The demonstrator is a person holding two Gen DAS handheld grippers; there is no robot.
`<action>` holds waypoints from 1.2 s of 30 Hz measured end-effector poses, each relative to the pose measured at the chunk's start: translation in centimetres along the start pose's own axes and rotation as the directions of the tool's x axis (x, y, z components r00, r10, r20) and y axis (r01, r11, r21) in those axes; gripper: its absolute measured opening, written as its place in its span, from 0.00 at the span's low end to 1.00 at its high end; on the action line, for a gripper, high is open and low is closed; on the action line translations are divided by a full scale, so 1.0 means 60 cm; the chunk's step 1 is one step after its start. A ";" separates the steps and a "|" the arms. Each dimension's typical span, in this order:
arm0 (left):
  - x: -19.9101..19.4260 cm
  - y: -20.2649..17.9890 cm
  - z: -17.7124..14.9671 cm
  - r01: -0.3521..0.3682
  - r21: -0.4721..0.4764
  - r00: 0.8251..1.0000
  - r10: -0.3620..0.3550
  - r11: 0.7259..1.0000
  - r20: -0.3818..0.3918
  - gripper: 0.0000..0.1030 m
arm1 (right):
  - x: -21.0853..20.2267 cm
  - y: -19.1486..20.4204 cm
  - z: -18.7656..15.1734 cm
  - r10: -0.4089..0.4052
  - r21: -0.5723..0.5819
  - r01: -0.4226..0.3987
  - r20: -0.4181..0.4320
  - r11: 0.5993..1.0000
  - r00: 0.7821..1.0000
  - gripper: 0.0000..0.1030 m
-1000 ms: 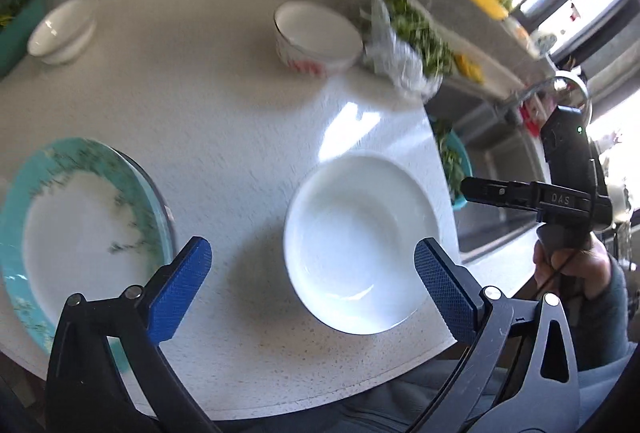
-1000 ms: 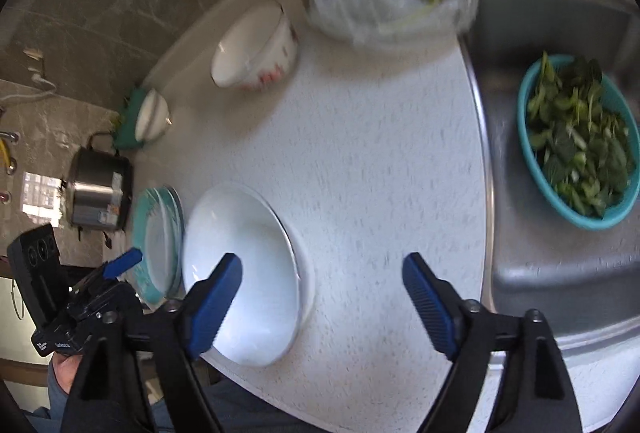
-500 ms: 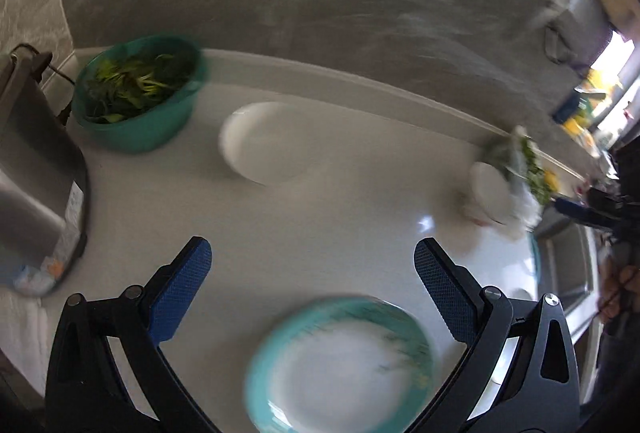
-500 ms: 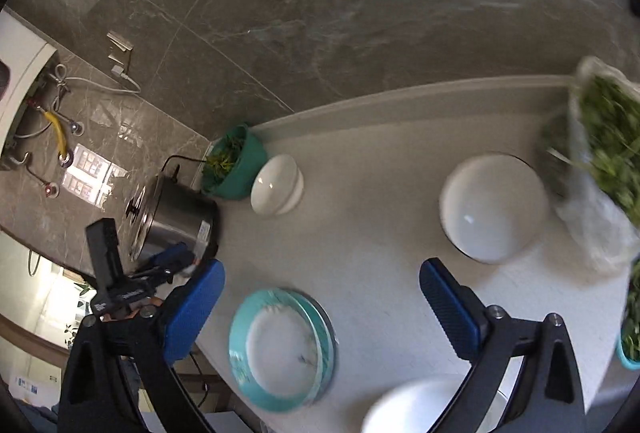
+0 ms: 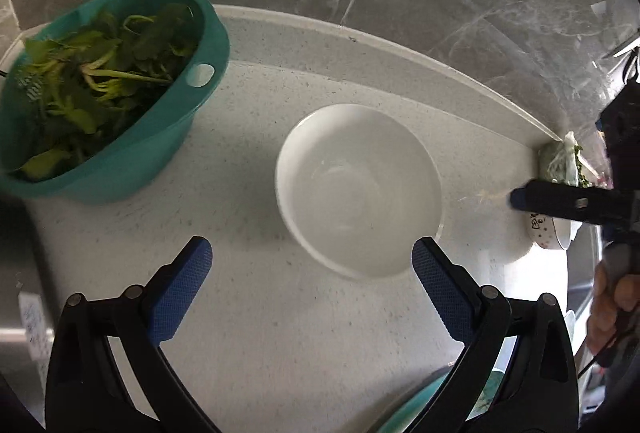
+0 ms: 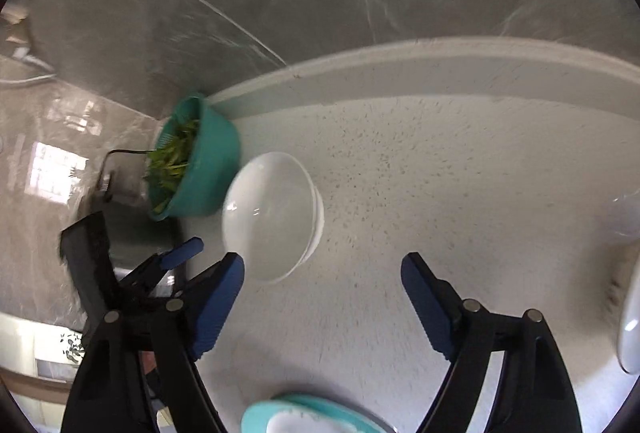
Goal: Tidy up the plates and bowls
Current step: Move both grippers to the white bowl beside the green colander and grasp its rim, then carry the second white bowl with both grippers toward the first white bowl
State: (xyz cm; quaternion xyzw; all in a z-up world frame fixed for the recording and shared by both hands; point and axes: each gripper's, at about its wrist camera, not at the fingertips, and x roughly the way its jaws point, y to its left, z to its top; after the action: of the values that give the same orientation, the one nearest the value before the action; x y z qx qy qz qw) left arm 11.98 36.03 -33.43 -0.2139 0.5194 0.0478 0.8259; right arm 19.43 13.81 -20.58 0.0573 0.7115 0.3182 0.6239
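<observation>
- White bowl [image 5: 360, 189]: stands empty on the speckled desk [image 5: 280, 333], just ahead of the left claw [image 5: 312, 289] and slightly toward its right finger. In the right wrist view the same bowl [image 6: 272, 215] lies ahead of the right claw [image 6: 322, 307], off toward its left finger.
- Left claw: jaws wide apart, nothing between them; the pads touch nothing.
- Right claw: jaws spread with only bare desk between them; they have just been closing somewhat. Its dark body and one blue fingertip also enter the left wrist view at the right edge [image 5: 560, 199], gripped by a hand [image 5: 612, 309].
- Teal colander [image 5: 108, 93]: full of leafy greens, stands just left of the white bowl, close to it but apart, against the raised back edge of the desk.
- Teal-rimmed plates [image 6: 304, 415]: cut off by the lower frame edge; only part of the rim and a white centre show.
- Patterned bowl [image 5: 548, 233]: largely hidden behind the right claw; beside it a bag of greens [image 5: 560, 161], small and indistinct.
- Right margin of the right wrist view: a white rounded dish [image 6: 630, 325], cut off and blurred; its kind cannot be told.
</observation>
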 end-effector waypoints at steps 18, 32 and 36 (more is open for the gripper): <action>0.106 0.057 0.060 0.035 -0.034 0.998 -0.037 0.999 -0.057 0.41 | 0.127 0.003 0.032 -0.019 0.032 0.022 -0.081 0.999 0.997 0.69; 0.118 0.040 0.063 0.035 -0.006 0.996 -0.035 0.999 -0.077 0.10 | 0.163 0.032 0.037 -0.040 -0.008 0.040 -0.134 0.999 0.990 0.15; 0.119 0.036 0.063 0.032 -0.010 0.996 -0.032 0.999 -0.079 0.10 | 0.166 0.035 0.040 -0.045 0.006 0.046 -0.134 0.999 0.990 0.14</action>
State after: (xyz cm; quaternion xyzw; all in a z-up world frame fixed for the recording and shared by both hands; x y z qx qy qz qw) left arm 17.75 38.49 -38.96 -0.2277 0.5480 0.0283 0.8044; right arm 18.87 21.15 -28.02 0.0225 0.7544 0.3036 0.5816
